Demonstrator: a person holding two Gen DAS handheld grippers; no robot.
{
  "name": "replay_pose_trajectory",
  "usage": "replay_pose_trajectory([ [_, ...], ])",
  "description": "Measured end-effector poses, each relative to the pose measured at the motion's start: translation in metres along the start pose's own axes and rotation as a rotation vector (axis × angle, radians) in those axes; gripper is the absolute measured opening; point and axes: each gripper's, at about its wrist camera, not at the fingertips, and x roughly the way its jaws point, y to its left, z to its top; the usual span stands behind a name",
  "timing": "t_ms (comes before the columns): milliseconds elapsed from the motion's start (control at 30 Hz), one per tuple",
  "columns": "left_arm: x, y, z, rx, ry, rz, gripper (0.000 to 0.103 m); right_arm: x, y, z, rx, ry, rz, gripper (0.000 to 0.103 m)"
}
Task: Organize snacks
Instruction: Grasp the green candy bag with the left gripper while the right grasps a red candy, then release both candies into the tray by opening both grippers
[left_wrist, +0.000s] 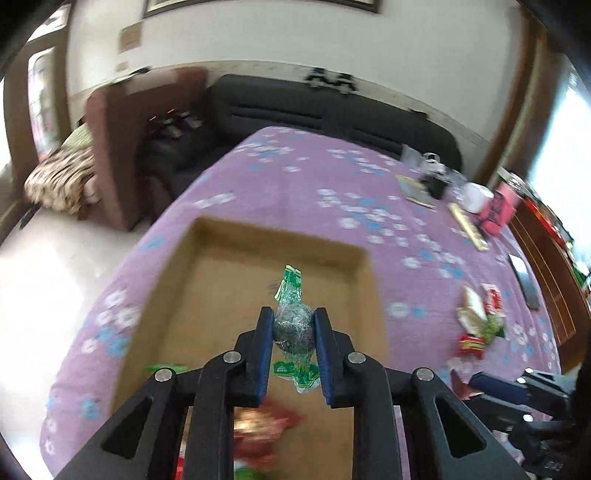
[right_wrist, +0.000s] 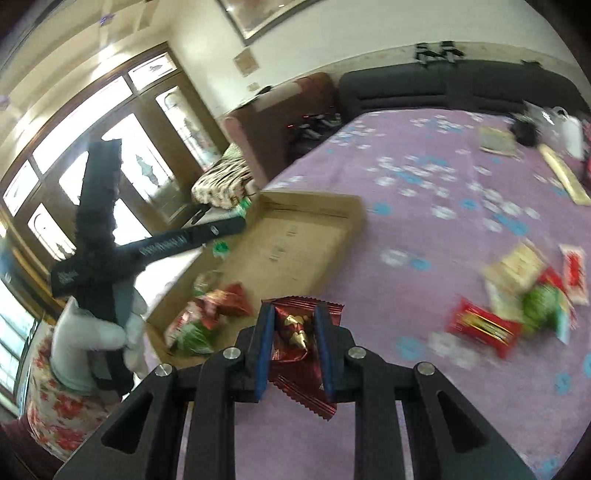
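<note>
Left gripper (left_wrist: 294, 330) clamped on a green-wrapped candy (left_wrist: 293, 325), dark ball showing through clear wrap, twisted green ends sticking out above and below the pads; it hangs over the cardboard tray (left_wrist: 207, 236). Tray sits on a purple floral cloth (left_wrist: 295, 184). Inside the tray, near corner, a few red and green snacks (right_wrist: 207, 314), blurred. Right gripper (right_wrist: 294, 332) pinched on a dark red wrapper (right_wrist: 295, 328) with gold print, crinkled edge poking out below the fingers; it is above the cloth just beside the tray's near right side, not over the tray. Loose pile of snacks (right_wrist: 524, 295) on the cloth to the right, well apart from the tray: red bars, a green pack, a cream pack. Gloved hand (right_wrist: 92, 332) holds the left gripper's handle at left in the right wrist view. Dark sofa (left_wrist: 332, 110) behind.
</note>
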Motion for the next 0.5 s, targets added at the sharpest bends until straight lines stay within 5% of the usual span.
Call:
replay_pose_trajectory([
  [367,0.019,0.067,-0.010,-0.157,0.047,0.004,0.024,0.088,0.055,0.012,-0.077,0.100,-0.077,0.022],
  [500,0.010,0.075,-0.009,-0.213,0.027,-0.047,0.039,0.084,0.054,0.013,-0.067,0.085,-0.063,0.035],
])
